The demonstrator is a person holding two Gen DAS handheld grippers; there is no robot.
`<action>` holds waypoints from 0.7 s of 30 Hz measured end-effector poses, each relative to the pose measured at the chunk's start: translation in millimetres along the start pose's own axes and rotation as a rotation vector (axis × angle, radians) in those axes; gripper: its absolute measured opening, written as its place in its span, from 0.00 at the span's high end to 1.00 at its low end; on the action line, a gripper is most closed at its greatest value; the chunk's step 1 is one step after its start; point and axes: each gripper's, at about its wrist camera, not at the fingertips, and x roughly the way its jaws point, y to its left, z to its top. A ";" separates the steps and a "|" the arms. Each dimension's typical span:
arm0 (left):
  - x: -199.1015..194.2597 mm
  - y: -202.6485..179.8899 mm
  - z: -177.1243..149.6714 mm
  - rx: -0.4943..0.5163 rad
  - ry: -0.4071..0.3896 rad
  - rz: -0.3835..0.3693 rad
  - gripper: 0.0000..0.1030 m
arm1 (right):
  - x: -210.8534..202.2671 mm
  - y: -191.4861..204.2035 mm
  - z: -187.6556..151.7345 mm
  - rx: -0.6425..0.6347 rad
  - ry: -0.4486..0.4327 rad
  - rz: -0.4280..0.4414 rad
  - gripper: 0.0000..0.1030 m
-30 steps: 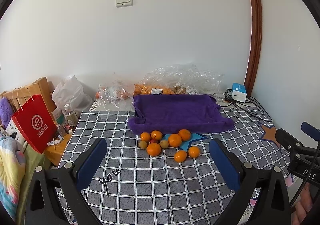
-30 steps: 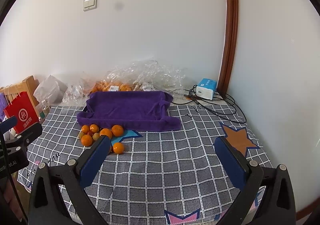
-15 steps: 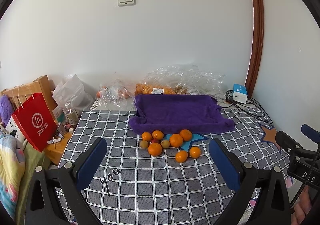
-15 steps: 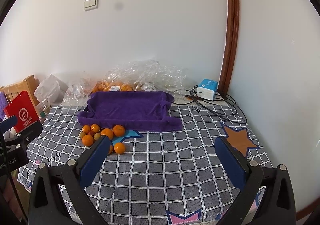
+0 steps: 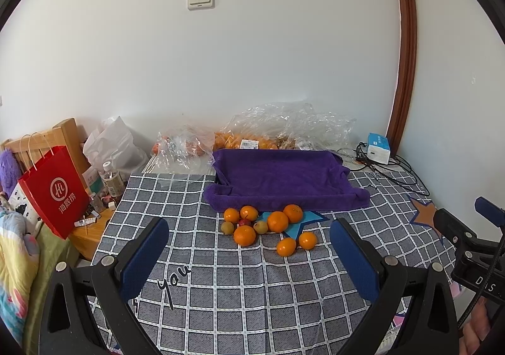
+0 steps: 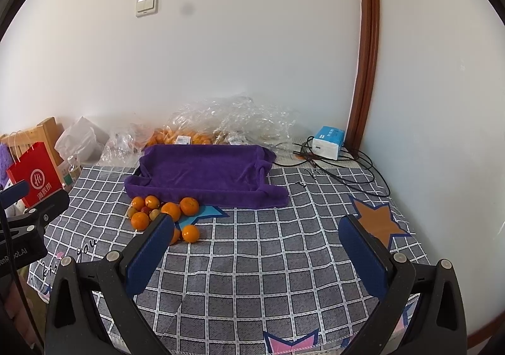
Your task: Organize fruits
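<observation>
the left gripper (image 5: 249, 255) is released, its blue-padded jaws spread wide with nothing between them, held above the grey checked tablecloth (image 5: 240, 285). the right gripper (image 6: 257, 249) is likewise released, jaws wide apart and empty, above the same cloth; its body appears at the right edge of the left wrist view. the task fruit, a cluster of mandarins (image 5: 277, 221), lies on the cloth ahead of the left gripper, between the lines of its two fingers, and ahead-left of the right gripper, where the left fingertip covers part of one mandarin. three smaller fruits, two greenish-brown and one red (image 5: 244, 222), sit inside the cluster, touching the mandarins. two mandarins (image 5: 286, 246) lie nearest the left gripper, slightly apart from the rest. just beyond the cluster is a tray draped in a purple towel (image 5: 284, 179), its near edge touching the farthest fruit. clear plastic bags of fruit (image 5: 271, 130) lie behind the tray against the wall. a red paper bag (image 5: 53, 190) stands far left; a blue and white box (image 6: 328, 142) with cables sits far right.
</observation>
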 end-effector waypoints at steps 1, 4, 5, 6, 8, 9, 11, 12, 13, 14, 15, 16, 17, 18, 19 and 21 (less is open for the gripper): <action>-0.1 -0.2 0.1 0.001 0.000 -0.001 0.00 | 0.0 0.3 -0.1 0.000 0.000 0.001 0.01; -0.5 0.9 -0.4 -0.003 0.001 0.001 0.00 | 0.2 0.4 -0.1 0.000 0.000 0.002 0.01; -0.5 1.2 -0.5 -0.004 0.002 0.000 0.00 | 0.3 0.4 0.1 0.000 0.000 0.002 0.01; -0.6 1.2 -0.5 -0.004 0.002 0.001 0.00 | 0.0 0.5 -0.2 0.000 0.000 0.001 0.01; -0.8 1.9 -0.7 -0.005 0.004 0.003 0.00 | -0.2 0.6 0.0 0.000 -0.004 0.003 0.01; -0.4 2.4 -0.5 -0.005 0.004 0.003 0.00 | 0.3 0.5 0.3 0.001 -0.003 0.004 0.01; -0.3 2.5 -0.7 -0.005 0.004 0.002 0.00 | 0.9 0.3 0.2 0.005 -0.004 0.004 0.01; -0.5 2.8 -1.0 -0.006 0.003 0.001 0.00 | 1.2 0.6 -0.2 0.006 -0.004 0.005 0.01; -0.2 2.5 -0.8 -0.006 0.004 0.002 0.00 | 1.8 1.0 -0.5 0.004 -0.002 0.005 0.01; -0.3 2.4 -0.9 -0.005 0.005 0.002 0.00 | 2.1 2.0 -0.9 0.002 0.000 0.003 0.01; -0.3 2.6 -1.3 -0.005 0.007 0.000 0.00 | 2.6 2.8 -1.0 -0.001 0.001 -0.001 0.01; 0.5 1.0 -0.8 -0.004 0.008 0.001 0.00 | 2.8 3.5 -1.2 -0.004 0.001 -0.001 0.01; 0.9 0.5 -1.0 -0.004 0.009 0.002 0.00 | 3.3 3.7 -1.2 -0.005 0.000 0.002 0.01; 1.3 -0.2 -1.1 -0.003 0.010 0.001 0.00 | 3.3 4.1 -1.9 -0.004 0.000 0.003 0.01; 1.7 -0.8 -1.3 -0.003 0.012 0.000 0.00 | 3.7 4.2 -2.4 -0.002 0.001 0.002 0.01; 2.5 -1.8 -1.8 -0.003 0.014 0.001 0.00 | 4.8 4.1 -3.2 -0.001 0.003 0.001 0.01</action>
